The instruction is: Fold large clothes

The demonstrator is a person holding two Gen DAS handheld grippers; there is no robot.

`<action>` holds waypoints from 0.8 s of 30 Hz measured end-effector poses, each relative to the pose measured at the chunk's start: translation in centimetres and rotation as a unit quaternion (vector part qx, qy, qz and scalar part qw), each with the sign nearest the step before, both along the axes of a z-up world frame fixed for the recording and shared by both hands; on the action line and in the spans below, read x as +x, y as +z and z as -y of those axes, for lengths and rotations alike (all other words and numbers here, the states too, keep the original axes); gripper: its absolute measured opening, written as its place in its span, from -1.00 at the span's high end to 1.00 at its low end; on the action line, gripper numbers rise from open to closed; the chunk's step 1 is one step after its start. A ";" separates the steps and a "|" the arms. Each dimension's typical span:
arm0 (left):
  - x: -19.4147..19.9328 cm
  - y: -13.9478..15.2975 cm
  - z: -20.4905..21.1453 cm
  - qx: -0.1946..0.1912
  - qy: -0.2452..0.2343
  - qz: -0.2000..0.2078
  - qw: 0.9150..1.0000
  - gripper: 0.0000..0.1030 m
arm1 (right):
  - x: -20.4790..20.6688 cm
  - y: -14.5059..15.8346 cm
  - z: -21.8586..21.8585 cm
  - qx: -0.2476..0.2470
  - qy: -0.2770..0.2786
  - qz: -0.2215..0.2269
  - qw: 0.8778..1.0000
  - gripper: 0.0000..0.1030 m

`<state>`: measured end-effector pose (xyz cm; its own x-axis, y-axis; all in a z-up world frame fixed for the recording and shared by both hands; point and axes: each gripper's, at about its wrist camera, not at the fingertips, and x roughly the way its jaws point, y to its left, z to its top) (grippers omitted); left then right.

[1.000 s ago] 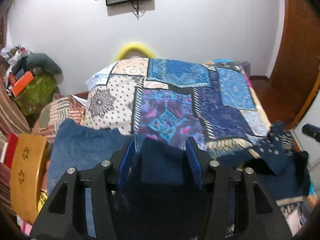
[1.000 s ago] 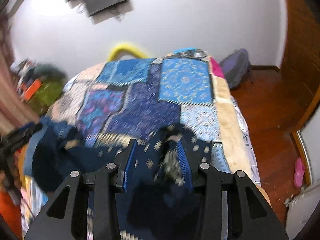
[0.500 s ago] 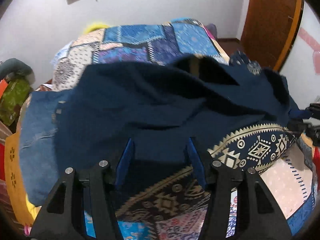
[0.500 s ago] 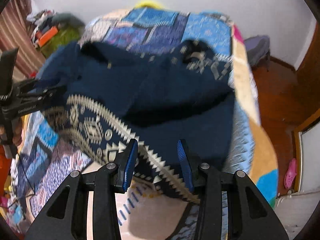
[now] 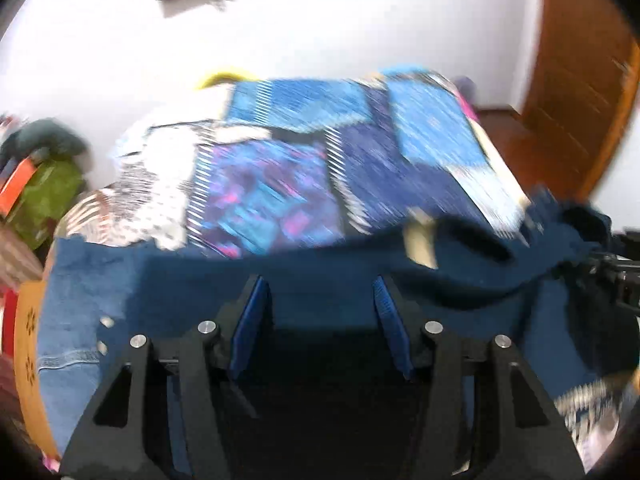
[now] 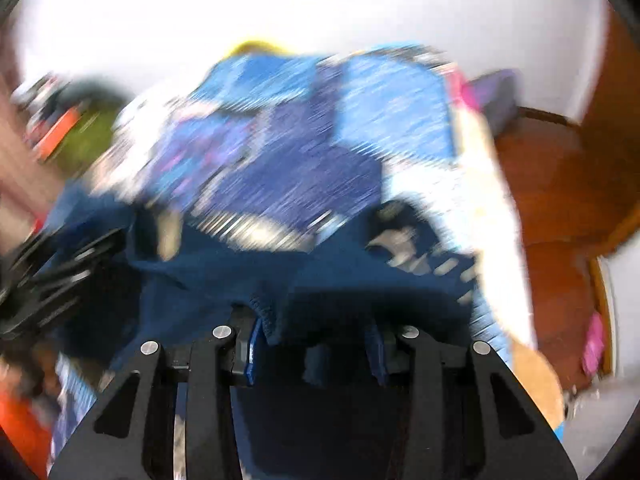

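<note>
A navy garment (image 5: 320,272) of soft, matt knit cloth with a fuzzy nap drapes over the near end of a bed, against the smoother printed cotton of the patchwork bedspread (image 5: 280,184) beyond it. The left claw (image 5: 320,308) and right claw (image 6: 314,338) are matt black plastic with ribbed blue pads (image 5: 250,320) and bright metal pins. To the right of the bed stands a glossy brown wooden door (image 5: 580,80), while left of the garment lies faded, coarse denim (image 5: 72,320).

Navy garment (image 5: 320,276) w/ pale pattern, bunched across quilt's near end.
</note>
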<state>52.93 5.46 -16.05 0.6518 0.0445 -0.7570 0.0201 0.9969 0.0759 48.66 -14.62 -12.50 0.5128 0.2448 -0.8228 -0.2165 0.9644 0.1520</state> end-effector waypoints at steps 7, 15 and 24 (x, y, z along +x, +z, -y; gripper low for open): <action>-0.8 -0.3 -2.7 -0.013 0.020 0.000 1.000 -0.09 | -1.7 -0.4 0.1 -0.024 0.010 0.023 0.999 0.13; -6.6 -1.5 -2.8 0.042 -0.012 -0.006 0.999 -0.12 | -5.0 -1.7 1.1 -0.074 0.041 0.004 0.996 -0.25; -14.1 -1.5 -3.7 0.056 -0.005 -0.001 0.998 -0.60 | -9.7 -0.9 2.3 -0.107 0.048 0.001 0.993 -0.25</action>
